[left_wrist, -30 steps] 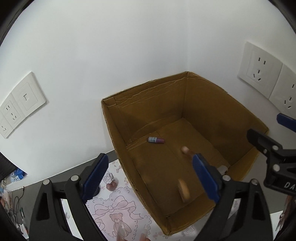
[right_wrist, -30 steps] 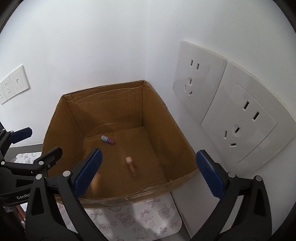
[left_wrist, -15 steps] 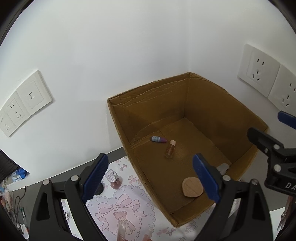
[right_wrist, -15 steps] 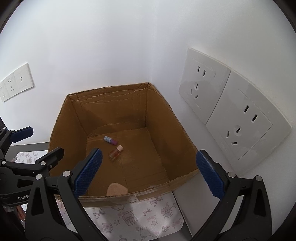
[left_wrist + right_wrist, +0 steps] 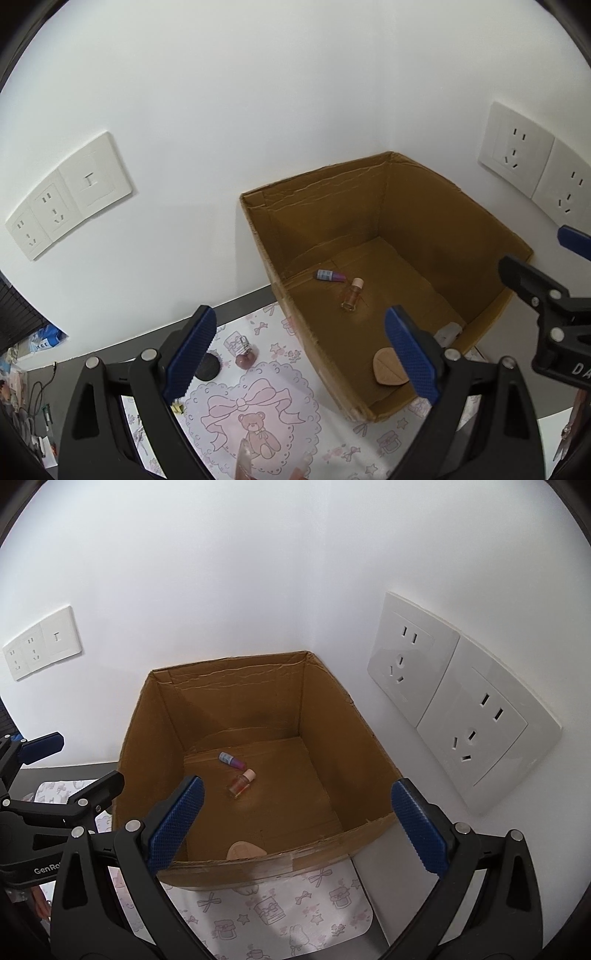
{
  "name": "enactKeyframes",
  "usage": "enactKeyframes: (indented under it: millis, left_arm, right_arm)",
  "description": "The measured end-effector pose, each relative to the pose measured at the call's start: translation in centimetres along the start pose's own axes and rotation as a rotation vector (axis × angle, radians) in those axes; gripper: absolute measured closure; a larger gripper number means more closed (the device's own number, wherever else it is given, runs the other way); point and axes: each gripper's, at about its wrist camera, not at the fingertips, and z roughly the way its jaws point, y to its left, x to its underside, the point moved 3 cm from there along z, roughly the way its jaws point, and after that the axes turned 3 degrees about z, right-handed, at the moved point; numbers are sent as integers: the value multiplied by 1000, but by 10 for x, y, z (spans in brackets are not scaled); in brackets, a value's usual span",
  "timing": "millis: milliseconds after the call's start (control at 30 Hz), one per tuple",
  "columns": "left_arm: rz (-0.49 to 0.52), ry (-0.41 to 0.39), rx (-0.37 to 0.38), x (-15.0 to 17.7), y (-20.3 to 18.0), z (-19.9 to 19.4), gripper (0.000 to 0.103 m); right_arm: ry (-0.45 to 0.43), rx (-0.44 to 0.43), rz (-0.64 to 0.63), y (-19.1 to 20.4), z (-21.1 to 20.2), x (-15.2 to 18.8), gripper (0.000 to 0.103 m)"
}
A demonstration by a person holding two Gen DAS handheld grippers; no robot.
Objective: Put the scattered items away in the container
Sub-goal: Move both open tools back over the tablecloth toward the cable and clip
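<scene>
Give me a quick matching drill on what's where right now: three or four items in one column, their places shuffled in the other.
Items:
1. purple vial
2. amber bottle
3. tan pad
4. black disc

Places:
A. on the patterned mat, outside the cardboard box
B. box floor, by the near wall
C. box floor, nearest the back wall
D. box floor, just in front of the vial

Pairs: 1-C, 2-D, 3-B, 4-A
</scene>
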Motion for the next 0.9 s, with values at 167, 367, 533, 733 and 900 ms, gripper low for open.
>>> enactKeyframes:
  millis: [167,367,533,733,900]
  left_arm:
    - [-24,-8,-24,7,16,-12,11]
    - [-63,-21,-61,19,44,-31,11]
    - [-98,-23,-102,34,72,-50,11]
    - [-152,-27,-157,65,113,-80,11]
    - [-193,-30,-204,93,149,-105,11]
  right_arm:
    - [-10,-19,-11,5,-5,1,1]
    - [-28,-54,-45,30,-19,3,1]
    - [-44,-90,-76,59,-34,6,1]
    - [-65,-141,-123,104,-55,10,1]
    - [-79,-184,-164,145,-73,16,1]
